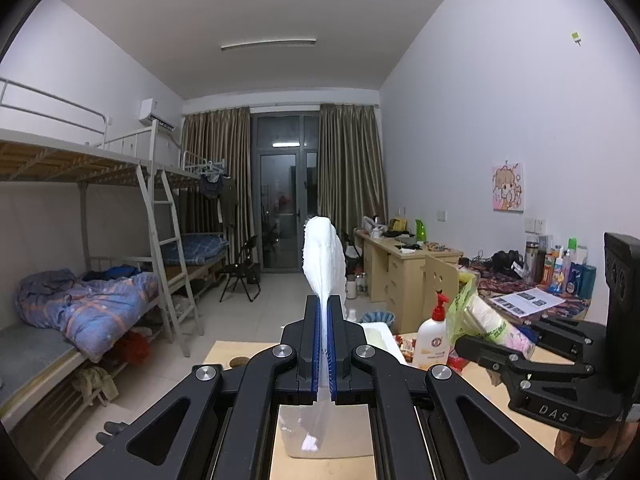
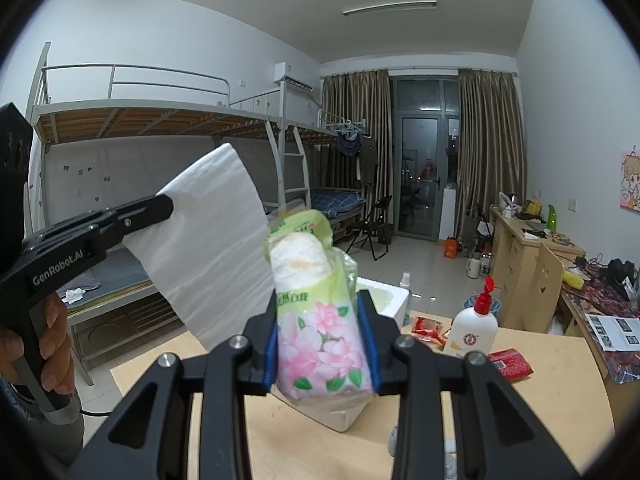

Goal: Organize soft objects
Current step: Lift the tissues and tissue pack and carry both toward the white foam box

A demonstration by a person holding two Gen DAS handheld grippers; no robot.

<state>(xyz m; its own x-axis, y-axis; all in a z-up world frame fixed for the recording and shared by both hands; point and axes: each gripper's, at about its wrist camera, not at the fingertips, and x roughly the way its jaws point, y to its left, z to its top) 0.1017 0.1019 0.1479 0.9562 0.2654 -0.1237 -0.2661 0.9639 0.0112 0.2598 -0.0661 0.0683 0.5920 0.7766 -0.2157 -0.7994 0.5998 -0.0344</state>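
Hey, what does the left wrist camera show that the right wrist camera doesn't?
Only the left wrist view shows the rumpled blue quilt on the lower bunk.

Only the right wrist view shows the red packet on the table and the hand holding the left gripper.

Both show the left gripper shut on a white tissue, the right gripper clamping the floral tissue pack, and the red-pump lotion bottle.

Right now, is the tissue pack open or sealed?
Open: the tissue pack in the right gripper has its top wrapper parted, white tissues exposed there.
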